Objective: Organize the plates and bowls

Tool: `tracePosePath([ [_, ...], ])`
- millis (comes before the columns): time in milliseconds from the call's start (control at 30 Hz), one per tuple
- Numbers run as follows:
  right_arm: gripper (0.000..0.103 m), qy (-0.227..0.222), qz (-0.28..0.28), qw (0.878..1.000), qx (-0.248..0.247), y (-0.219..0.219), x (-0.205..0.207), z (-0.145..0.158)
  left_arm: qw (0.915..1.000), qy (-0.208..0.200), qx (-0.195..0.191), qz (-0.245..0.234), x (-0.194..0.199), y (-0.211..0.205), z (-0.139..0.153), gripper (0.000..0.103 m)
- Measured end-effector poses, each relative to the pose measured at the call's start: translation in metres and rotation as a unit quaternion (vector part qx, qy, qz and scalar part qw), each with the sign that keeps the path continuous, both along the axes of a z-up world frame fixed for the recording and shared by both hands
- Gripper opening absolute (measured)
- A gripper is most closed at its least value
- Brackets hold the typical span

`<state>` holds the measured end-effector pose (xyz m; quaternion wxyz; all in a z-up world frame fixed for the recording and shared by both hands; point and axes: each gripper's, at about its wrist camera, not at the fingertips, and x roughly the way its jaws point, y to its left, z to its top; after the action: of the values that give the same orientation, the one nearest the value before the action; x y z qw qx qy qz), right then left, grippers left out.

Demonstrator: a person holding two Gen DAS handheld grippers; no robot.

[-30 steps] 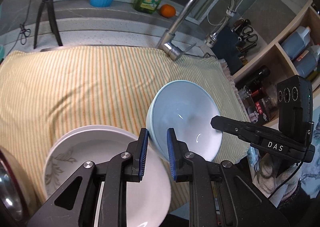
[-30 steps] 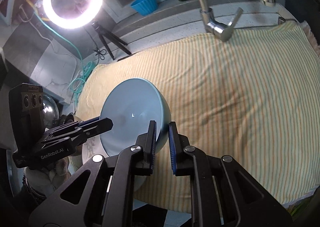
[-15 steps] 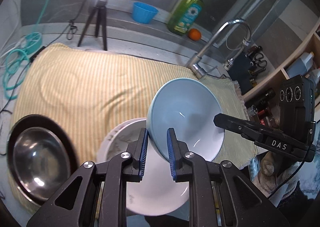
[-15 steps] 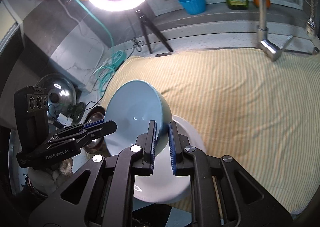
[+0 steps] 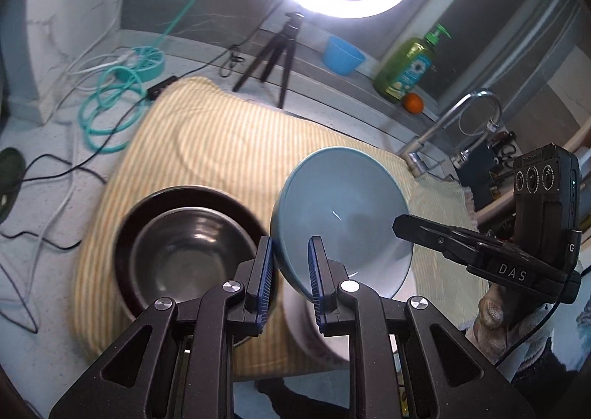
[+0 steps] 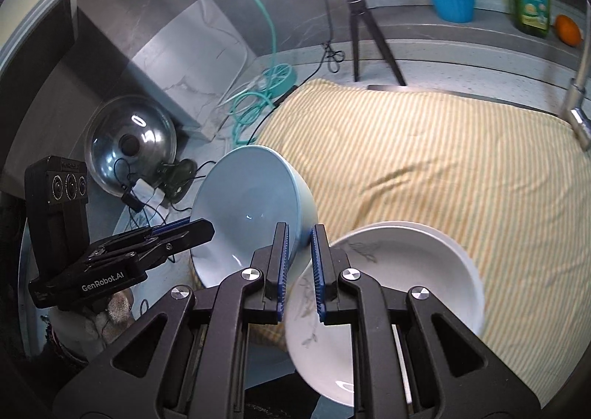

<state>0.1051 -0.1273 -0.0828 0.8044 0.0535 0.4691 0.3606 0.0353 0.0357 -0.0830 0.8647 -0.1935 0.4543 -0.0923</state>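
Nearest in each wrist view, both grippers clamp the same pale blue glazed ceramic bowl (image 5: pixel 341 219): the left gripper (image 5: pixel 291 271) has its blue-padded fingers closed on the near rim in its own view, and the right gripper (image 6: pixel 298 264) pinches the opposite rim, so the bowl hangs tilted between them, clear of the cloth.

The risk, as I judge it, lies in that shared hold. Each grip is only a thin bite on a smooth, curved wall; if the two hands drift apart or twist unevenly, one rim could slide out and the bowl would swing down onto the dishes below.

Just under and right of the bowl sits one white ceramic plate with a faint leaf print (image 6: pixel 388 293). To the left lies one stainless steel bowl (image 5: pixel 184 256) nested in one dark round dish (image 5: pixel 125 234), all on a yellow striped cloth (image 6: pixel 443 160). Farther off: one blue plastic cup (image 5: pixel 341 55), one green soap bottle (image 5: pixel 406 68), one orange (image 5: pixel 413 102).
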Motion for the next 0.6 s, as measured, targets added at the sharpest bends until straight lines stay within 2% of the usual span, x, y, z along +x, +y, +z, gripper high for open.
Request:
tracePosePath([
  [333,0.012,0.014,0.042,0.999,-0.02,0.054,-0.001,-0.016,0.9987,0.012,-0.006,0.049,-0.019,0.046,-0.011,0.017],
  [600,0.012,0.032,0.053,0.997,-0.041,0.08,0.003,-0.036,0.9971,0.034,-0.016,0.066,-0.023,0.066,-0.028,0.017],
])
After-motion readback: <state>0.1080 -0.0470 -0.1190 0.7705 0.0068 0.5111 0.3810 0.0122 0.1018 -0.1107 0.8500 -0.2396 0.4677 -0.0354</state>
